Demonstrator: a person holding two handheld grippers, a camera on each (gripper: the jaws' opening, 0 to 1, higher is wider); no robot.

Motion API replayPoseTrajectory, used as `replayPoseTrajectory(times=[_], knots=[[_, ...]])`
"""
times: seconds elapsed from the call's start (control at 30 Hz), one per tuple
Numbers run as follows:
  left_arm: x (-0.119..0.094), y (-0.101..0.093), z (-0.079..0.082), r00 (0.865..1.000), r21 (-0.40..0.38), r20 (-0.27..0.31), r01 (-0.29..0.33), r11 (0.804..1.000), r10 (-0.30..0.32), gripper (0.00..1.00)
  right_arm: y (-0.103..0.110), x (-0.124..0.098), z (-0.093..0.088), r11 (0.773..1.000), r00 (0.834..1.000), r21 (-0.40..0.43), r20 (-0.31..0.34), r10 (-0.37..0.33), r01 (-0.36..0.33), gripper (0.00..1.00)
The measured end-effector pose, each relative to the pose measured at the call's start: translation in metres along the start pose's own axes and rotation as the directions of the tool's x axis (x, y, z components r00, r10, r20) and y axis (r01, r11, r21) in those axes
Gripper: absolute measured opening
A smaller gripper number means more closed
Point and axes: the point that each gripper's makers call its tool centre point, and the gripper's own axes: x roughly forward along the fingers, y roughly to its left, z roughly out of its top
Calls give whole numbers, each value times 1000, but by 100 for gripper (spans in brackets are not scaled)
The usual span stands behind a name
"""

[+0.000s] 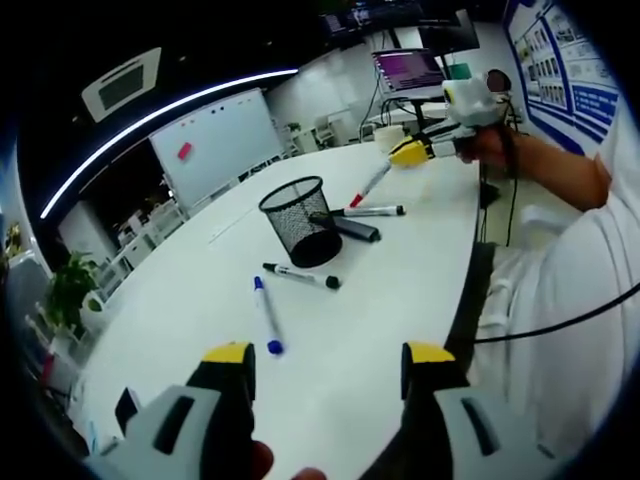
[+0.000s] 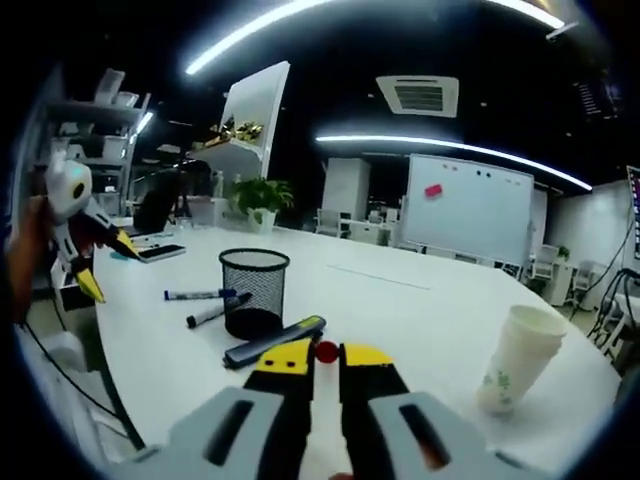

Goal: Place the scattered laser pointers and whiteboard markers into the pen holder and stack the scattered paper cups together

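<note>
My left gripper stands open over the white table, nothing between its yellow tips. Ahead stands a black mesh pen holder. A blue marker and a black marker lie in front of it; a dark laser pointer and another marker lie beside it. My right gripper is shut on a red marker, whose red end shows between the jaws. A stack of paper cups stands at the right. The pen holder looks empty.
A phone lies on the table near the left gripper. A whiteboard and a potted plant stand beyond the far edge. A laptop sits behind the right hand. A white sleeve and a cable hang along the table's right edge.
</note>
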Motion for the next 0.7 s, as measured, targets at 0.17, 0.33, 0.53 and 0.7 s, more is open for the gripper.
replayPoseTrajectory(times=[0.17, 0.33, 0.53, 0.7], knots=[[0, 1, -1, 1000, -1, 0, 0, 1000, 0, 59, 0, 0, 4, 1000, 1000, -32, 13, 0, 0, 10], [0, -1, -1, 1000, -2, -1, 2, 1000, -2, 59, -1, 0, 10, 999, 1000, -41, 29, -6, 7, 10], [0, 0, -1, 1000, -2, -1, 0, 1000, 0, 59, -5, -2, 16, 999, 999, -42, 49, -17, 19, 10], [0, -3, 0, 1000, -2, -2, 2, 1000, -2, 59, -6, -3, 19, 999, 998, -43, 61, -20, 23, 10]])
